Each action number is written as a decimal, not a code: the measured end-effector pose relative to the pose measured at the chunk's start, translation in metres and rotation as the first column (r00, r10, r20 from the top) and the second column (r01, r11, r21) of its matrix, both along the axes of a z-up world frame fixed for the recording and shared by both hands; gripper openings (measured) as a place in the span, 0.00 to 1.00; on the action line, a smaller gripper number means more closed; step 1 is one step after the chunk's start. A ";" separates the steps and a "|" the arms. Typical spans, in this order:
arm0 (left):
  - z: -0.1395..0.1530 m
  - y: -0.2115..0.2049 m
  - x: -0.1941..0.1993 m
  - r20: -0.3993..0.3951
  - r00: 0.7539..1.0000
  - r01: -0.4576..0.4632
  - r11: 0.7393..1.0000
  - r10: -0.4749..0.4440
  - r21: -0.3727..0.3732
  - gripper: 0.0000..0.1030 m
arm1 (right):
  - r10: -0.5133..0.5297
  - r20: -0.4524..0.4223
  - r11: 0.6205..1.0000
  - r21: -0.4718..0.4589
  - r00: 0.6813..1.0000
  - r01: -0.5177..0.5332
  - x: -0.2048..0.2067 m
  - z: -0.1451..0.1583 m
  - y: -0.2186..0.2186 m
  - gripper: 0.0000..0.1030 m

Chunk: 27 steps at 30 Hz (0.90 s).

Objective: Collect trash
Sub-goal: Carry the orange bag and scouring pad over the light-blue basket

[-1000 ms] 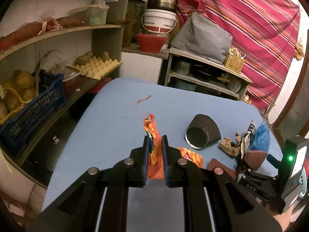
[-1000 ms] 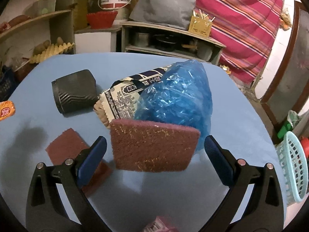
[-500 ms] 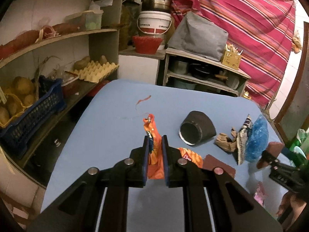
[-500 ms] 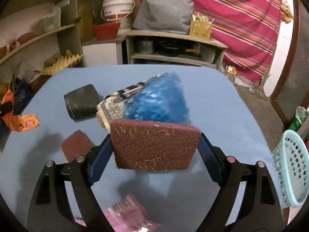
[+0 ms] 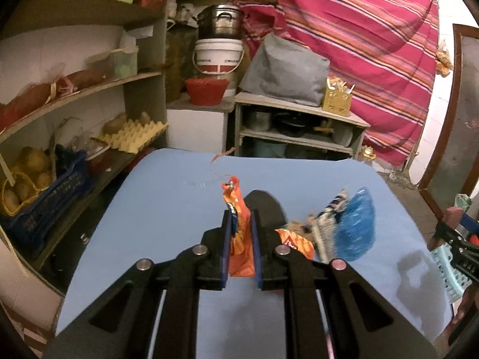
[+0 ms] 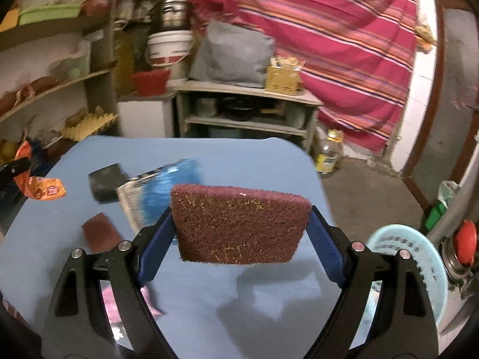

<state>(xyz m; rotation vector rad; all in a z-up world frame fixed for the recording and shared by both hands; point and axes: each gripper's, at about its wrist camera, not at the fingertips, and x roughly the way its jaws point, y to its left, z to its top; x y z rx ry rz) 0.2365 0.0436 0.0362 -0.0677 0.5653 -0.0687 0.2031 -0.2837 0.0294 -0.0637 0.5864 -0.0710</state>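
Observation:
My left gripper [image 5: 241, 221] is shut on an orange snack wrapper [image 5: 239, 239] and holds it above the blue table [image 5: 167, 209]. My right gripper [image 6: 239, 218] is shut on a maroon scouring pad [image 6: 239, 223], lifted over the table's right side. The wrapper also shows in the right wrist view [image 6: 42, 187]. On the table lie a blue plastic bag [image 6: 176, 173], a patterned packet [image 6: 131, 197], a black cup [image 6: 104, 181] on its side, a second maroon pad [image 6: 100, 233] and a pink wrapper [image 6: 143, 299]. A light blue basket [image 6: 419, 269] stands beside the table at right.
Shelves with potatoes, an egg tray [image 5: 134, 133] and a dark blue crate [image 5: 45, 197] run along the left. A low shelf unit [image 5: 299, 128] stands behind the table. A bottle [image 6: 329, 152] stands on the floor at right. A red string [image 5: 220, 157] lies at the table's far edge.
My right gripper closed on the maroon pad, lifted it and swung right toward the basket. My left gripper moved right with the wrapper, so the black cup now sits behind it.

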 end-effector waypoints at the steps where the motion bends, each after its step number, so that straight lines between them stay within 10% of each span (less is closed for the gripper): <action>1: 0.003 -0.006 -0.002 0.004 1.000 0.006 1.000 -0.006 -0.002 0.13 | -0.018 0.006 1.000 0.006 1.000 0.018 -0.004 0.005 -0.014 0.82; 27: 0.015 -0.279 -0.025 0.006 0.946 0.323 0.946 -0.323 0.036 0.13 | -0.265 -0.029 0.963 0.044 0.964 0.266 -0.092 -0.005 -0.233 0.82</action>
